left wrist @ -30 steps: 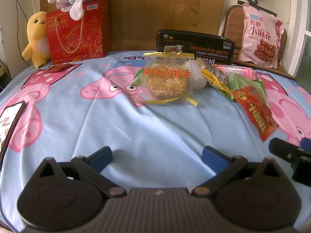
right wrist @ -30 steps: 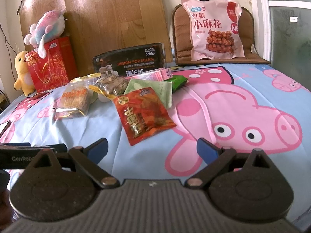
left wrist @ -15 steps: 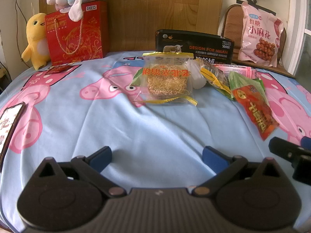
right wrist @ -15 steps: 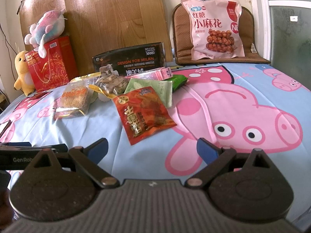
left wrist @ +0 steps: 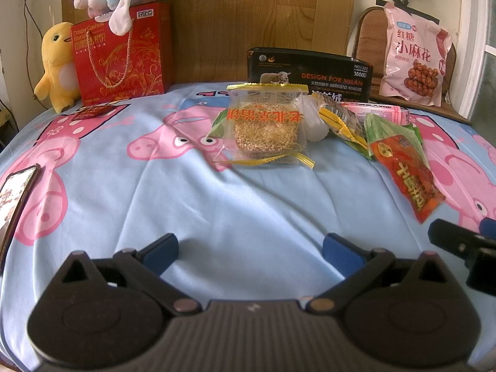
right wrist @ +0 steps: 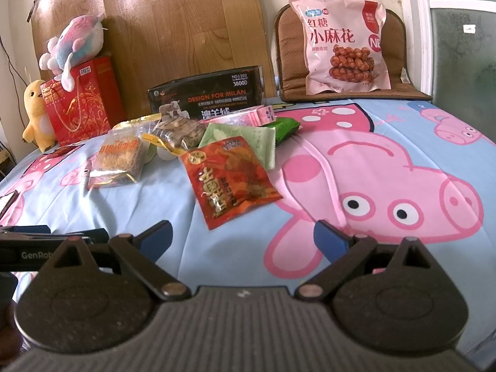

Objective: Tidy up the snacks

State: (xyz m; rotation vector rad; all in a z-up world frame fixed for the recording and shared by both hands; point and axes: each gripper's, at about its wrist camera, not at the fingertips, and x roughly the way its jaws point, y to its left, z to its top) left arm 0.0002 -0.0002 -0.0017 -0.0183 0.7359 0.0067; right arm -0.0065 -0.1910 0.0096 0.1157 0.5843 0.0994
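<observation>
Left wrist view: left hand-held gripper [left wrist: 249, 249] hovering low over the bedsheet [left wrist: 130, 186], fingers spread apart, holding nothing. Clear sesame-cake packet [left wrist: 263, 128] lying far centre, red snack packet [left wrist: 406, 175] lying to the right.

Right wrist view: right hand-held gripper [right wrist: 243, 237] likewise gaping, empty, pointing at the red snack packet [right wrist: 229, 179] lying just ahead. Green packet [right wrist: 245, 142] and pink box [right wrist: 248, 114] piling behind it.

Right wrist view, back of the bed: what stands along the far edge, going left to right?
Yellow plush chick → red gift bag with the pastel plush toy on top → black box → brown seat cushion with the big pink snack bag leaning on it.
</observation>
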